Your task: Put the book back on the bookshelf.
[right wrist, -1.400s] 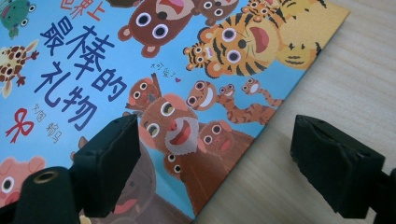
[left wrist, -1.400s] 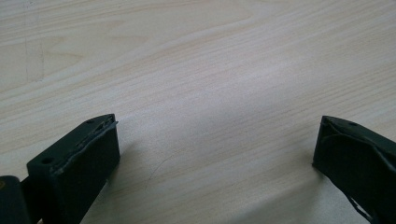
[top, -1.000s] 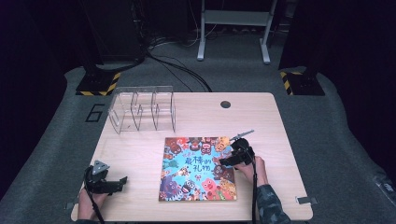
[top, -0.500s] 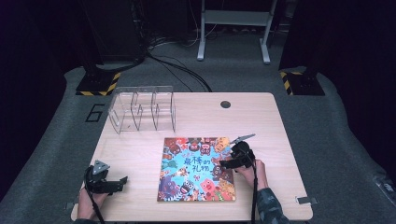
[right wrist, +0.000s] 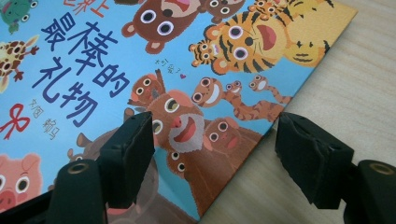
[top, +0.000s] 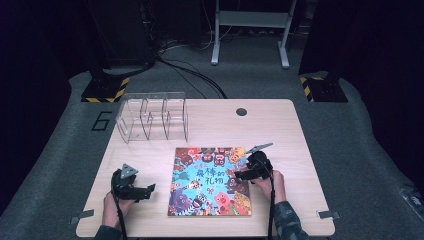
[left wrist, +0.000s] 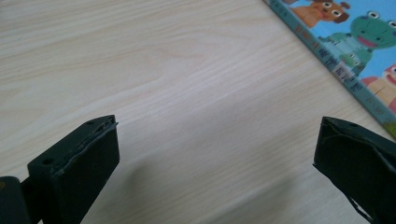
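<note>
A recording lab or studio is showing here: dark curtains are hanging around a pale wooden table, cables are trailing over grey carpet at upper centre, and hazard-striped stand bases are sitting at both upper corners.

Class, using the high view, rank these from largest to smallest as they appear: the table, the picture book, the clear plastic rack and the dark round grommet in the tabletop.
1. Table
2. Picture book
3. Clear plastic rack, which stands farther from the camera, so it may look a little smaller than it is
4. Dark round grommet
</note>
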{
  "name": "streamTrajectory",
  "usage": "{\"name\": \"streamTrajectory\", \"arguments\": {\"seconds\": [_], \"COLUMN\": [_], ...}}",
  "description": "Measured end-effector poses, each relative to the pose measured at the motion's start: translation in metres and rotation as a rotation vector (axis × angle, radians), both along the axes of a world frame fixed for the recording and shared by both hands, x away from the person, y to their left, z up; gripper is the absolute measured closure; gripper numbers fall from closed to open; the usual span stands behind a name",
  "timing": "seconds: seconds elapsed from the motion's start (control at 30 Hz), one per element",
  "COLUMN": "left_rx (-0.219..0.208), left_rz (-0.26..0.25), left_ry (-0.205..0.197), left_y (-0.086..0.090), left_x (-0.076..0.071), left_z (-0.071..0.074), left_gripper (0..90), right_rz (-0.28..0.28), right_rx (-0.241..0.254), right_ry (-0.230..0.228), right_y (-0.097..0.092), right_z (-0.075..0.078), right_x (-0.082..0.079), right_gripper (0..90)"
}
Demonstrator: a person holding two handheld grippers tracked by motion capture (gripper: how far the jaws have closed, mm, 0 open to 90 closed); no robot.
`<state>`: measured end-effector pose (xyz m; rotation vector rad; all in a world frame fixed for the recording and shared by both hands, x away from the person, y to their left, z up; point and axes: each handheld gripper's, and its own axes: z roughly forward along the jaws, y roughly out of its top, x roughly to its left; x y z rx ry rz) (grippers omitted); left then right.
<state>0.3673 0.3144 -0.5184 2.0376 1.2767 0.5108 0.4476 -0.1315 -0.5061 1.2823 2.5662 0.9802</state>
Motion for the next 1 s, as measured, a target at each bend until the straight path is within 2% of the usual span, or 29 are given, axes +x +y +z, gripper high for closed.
{"name": "streamTrajectory", "arguments": {"seconds": [0.07, 0.17, 0.23, 0.27, 0.3, 0.47, 0.5, 0.53, 0.6, 0.7, 0.77, 0.8, 0.83, 0.87, 0.93, 1.0], "left_rx": [0.007, 0.014, 0.017, 0.028, 0.024, 0.034, 0.014, 0.034, 0.046, 0.049, 0.047, 0.027, 0.038, 0.032, 0.021, 0.031], "left_rz": [-0.01, -0.033, -0.032, -0.052, -0.044, -0.044, -0.03, -0.041, -0.042, -0.04, -0.044, -0.027, -0.039, -0.029, -0.025, -0.04], "left_ry": [-0.006, 0.015, 0.007, 0.021, 0.01, 0.009, 0.001, 0.009, 0.011, -0.002, -0.003, -0.003, -0.001, -0.02, -0.028, -0.011], "left_y": [-0.006, -0.014, -0.019, -0.02, -0.022, -0.027, -0.03, -0.03, -0.033, -0.036, -0.037, -0.039, -0.038, -0.04, -0.042, -0.042], "left_x": [0.003, 0.008, 0.01, 0.012, 0.012, 0.015, 0.016, 0.016, 0.016, 0.017, 0.017, 0.017, 0.017, 0.018, 0.018, 0.018], "left_z": [-0.001, -0.004, -0.006, -0.006, -0.007, -0.009, -0.01, -0.01, -0.01, -0.011, -0.011, -0.012, -0.011, -0.013, -0.013, -0.012], "left_gripper": [0.1, 0.1, 0.1, 0.2, 0.3, 0.7, 0.5, 0.3, 0.0, 0.0, 0.0, 0.0, 0.0, 0.0, 0.0, 0.0], "right_rz": [0.002, -0.017, -0.003, -0.011, -0.016, -0.023, -0.021, -0.016, -0.038, -0.032, -0.055, -0.044, -0.052, -0.049, -0.055, -0.055], "right_rx": [-0.009, -0.015, -0.013, -0.008, -0.007, -0.008, -0.009, -0.011, -0.012, -0.014, -0.016, -0.02, -0.021, -0.025, -0.036, -0.037], "right_ry": [-0.002, 0.003, -0.002, 0.004, 0.006, 0.027, 0.029, 0.037, 0.034, 0.035, 0.052, 0.046, 0.05, 0.05, 0.049, 0.063], "right_y": [0.0, 0.002, 0.0, 0.001, 0.001, 0.001, 0.001, 0.001, 0.002, 0.002, 0.003, 0.003, 0.004, 0.004, 0.005, 0.005], "right_z": [0.0, 0.001, 0.001, 0.001, 0.001, 0.002, 0.003, 0.003, 0.003, 0.003, 0.004, 0.004, 0.004, 0.005, 0.005, 0.006], "right_x": [0.0, 0.0, 0.001, 0.001, 0.001, 0.003, 0.004, 0.005, 0.006, 0.007, 0.009, 0.01, 0.009, 0.01, 0.01, 0.011], "right_gripper": [29.0, 29.9, 30.9, 31.5, 32.0, 32.7, 32.6, 32.6, 32.6, 32.8, 33.0, 33.1, 33.2, 33.4, 33.6, 34.2]}}
